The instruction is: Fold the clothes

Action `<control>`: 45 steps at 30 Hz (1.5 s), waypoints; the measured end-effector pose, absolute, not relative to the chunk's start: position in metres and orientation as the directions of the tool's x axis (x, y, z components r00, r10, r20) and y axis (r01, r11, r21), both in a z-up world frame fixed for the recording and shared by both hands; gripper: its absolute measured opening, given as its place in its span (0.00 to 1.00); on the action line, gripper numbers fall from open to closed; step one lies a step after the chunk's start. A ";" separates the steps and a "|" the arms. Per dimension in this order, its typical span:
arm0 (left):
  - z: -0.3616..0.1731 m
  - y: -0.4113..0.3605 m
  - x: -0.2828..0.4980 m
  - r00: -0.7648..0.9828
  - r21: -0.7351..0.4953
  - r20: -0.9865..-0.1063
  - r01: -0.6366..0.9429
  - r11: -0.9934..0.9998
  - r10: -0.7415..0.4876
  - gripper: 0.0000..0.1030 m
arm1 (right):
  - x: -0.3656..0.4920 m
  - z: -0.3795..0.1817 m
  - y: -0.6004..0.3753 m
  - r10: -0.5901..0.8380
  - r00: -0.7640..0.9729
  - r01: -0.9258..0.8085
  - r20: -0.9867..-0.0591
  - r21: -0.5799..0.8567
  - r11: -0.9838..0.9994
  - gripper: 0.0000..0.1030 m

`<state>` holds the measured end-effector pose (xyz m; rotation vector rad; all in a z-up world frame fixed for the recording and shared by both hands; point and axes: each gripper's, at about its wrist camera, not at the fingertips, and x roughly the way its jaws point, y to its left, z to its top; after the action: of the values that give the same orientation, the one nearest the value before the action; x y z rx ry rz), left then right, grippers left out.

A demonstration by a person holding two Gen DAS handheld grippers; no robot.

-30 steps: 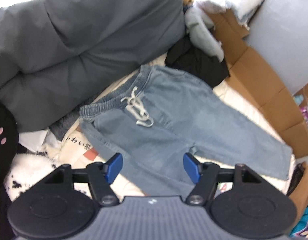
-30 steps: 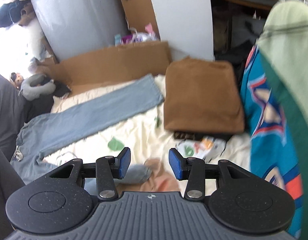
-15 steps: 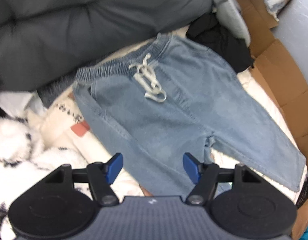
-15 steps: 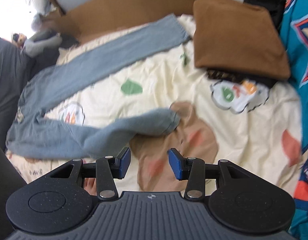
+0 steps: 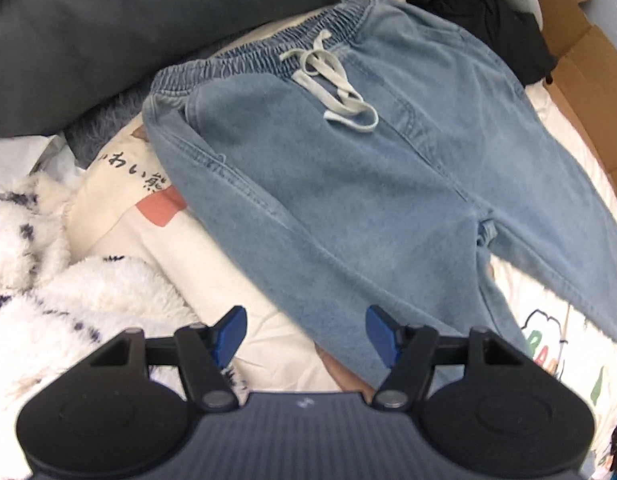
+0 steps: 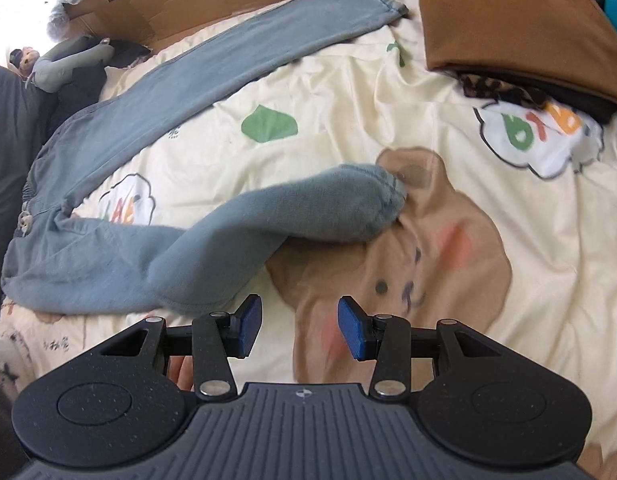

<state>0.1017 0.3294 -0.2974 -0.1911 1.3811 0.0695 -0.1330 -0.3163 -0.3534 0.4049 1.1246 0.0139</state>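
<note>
Spread across a cream cartoon-print bedsheet, filling the middle of the left wrist view: light-blue jeans, waistband toward the top of the frame, front up, not yet folded. By the look of it, barely begun: flat and open at the hips, one leg stretched straight toward the upper right of the right wrist view, the other leg bent and rumpled across the middle, its cuff bunched on the printed bear; straightening that leg, bringing leg onto leg and then doubling lengthwise all probably left. At upper right of the right wrist view, a brown folded garment atop a darker one, perhaps finished earlier items, though impossible to confirm. Seen only from the left wrist: the elastic waistband and knotted white drawstring, a dark grey cushion at upper left, a fluffy white throw at lower left. Seen only from the right wrist: both cuffs and the full run of the legs. Left gripper at bottom centre, blue pads well apart, empty, over the lower thigh edge. Right gripper at bottom centre, pads apart, nothing between them, over the bare sheet just beside the crumpled leg.
</note>
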 end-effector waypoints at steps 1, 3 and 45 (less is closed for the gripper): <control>-0.300 0.327 0.102 0.187 -0.090 -0.980 -0.153 0.984 -0.061 0.66 | -0.128 -0.357 -0.317 0.213 0.439 0.197 -0.873 0.325 0.925 0.48; -0.304 0.323 0.101 0.184 -0.087 -0.981 -0.142 0.986 -0.060 0.66 | -0.116 -0.365 -0.318 0.220 0.438 0.202 -0.872 0.334 0.921 0.48; -0.347 0.321 0.132 0.205 -0.222 -0.966 -0.336 0.916 -0.159 0.59 | -0.061 -0.319 -0.313 0.391 0.542 0.136 -0.744 0.536 0.833 0.07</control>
<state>0.1318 0.3214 -0.3473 -0.4302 1.3709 0.1287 -0.0615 -0.3130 -0.3187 0.5902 1.0014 0.1623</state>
